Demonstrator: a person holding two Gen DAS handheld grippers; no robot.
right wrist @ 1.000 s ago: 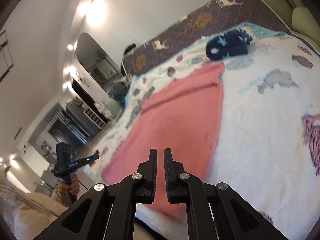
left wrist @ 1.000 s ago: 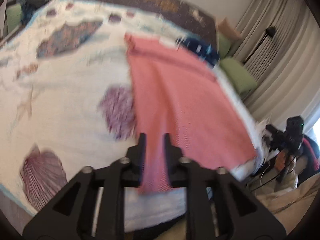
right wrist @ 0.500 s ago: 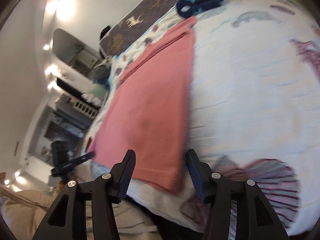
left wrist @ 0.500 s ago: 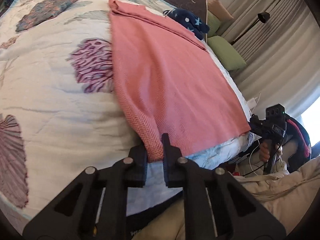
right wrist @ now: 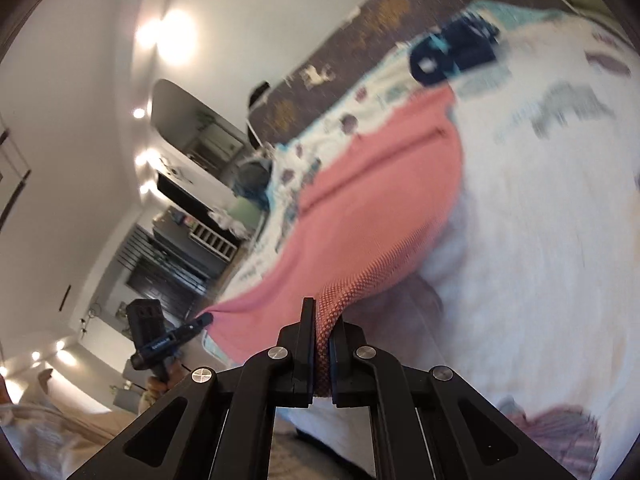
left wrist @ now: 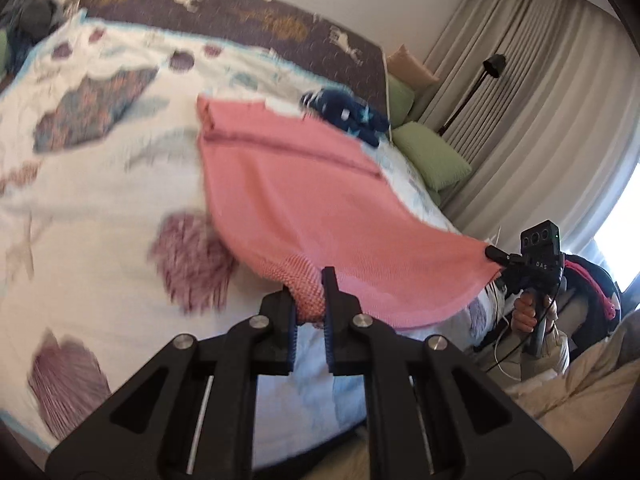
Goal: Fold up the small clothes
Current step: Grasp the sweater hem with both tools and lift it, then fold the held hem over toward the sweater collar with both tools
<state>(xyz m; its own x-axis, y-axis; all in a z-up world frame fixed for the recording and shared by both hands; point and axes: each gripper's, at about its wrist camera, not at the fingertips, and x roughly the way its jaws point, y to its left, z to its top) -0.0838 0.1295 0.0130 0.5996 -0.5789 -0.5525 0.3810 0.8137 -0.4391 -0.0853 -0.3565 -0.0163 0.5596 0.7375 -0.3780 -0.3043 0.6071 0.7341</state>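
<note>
Left wrist view is showing my left hand-held gripper (left wrist: 309, 298) clenching the near left corner of the pink knitted garment (left wrist: 320, 208), with the weave bunching between the jaws and lifting clear of the bed (left wrist: 100, 208). Right wrist view is showing my right hand-held gripper (right wrist: 320, 334) doing likewise at the other near corner, its jaws squeezing tight on a pinch of the same pink cloth (right wrist: 380, 208). So I am holding both corners of the near hem, and that hem is hanging raised between the two grips while the far part, with what looks like a seam or band across it, is lying flat on the quilt. I am judging that the fold itself is only beginning: the garment is spread to nearly its full length, and no layer is yet lying over another as far as I can make out. What is remaining, in my reading, is carrying the near hem over toward the far end, laying it down evenly, letting go, and probably folding once more to make a compact bundle. Just beyond the far edge, a dark blue item with pale star marks (left wrist: 348, 114) is sitting on the bed; whether it is already folded I cannot tell through the blur.
</note>
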